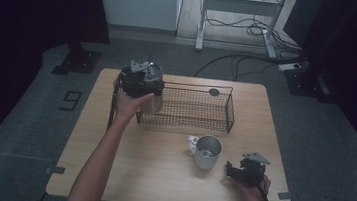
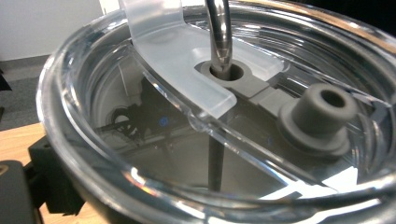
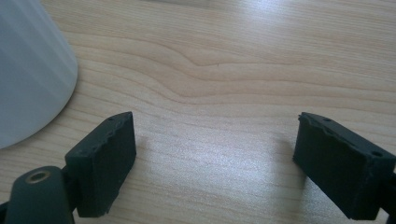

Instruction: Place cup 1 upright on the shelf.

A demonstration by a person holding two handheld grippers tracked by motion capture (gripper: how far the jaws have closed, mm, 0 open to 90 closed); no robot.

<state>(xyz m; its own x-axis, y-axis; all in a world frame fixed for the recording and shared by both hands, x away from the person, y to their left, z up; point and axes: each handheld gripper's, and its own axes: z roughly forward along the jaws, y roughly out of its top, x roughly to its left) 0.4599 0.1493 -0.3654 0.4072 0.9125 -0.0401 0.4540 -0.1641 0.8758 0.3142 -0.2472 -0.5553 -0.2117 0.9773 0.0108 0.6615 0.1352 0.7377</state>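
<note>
Clear-lidded steel tumbler [image 1: 151, 95], white mug [image 1: 206, 151], dark basket [image 1: 201, 108].

Left tongs [image 1: 141, 79] grip tumbler [image 1: 152, 98] at wire basket [image 1: 200, 114] end; right tongs [image 1: 232, 170] beside mug [image 1: 207, 152].

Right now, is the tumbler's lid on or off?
On. The clear lid sits in the tumbler rim, with a metal straw through its hole.

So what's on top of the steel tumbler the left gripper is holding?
A clear plastic lid covers the tumbler, with a metal straw through its grey grommet and a grey stopper beside it. Reflections hide whether it holds liquid.
</note>
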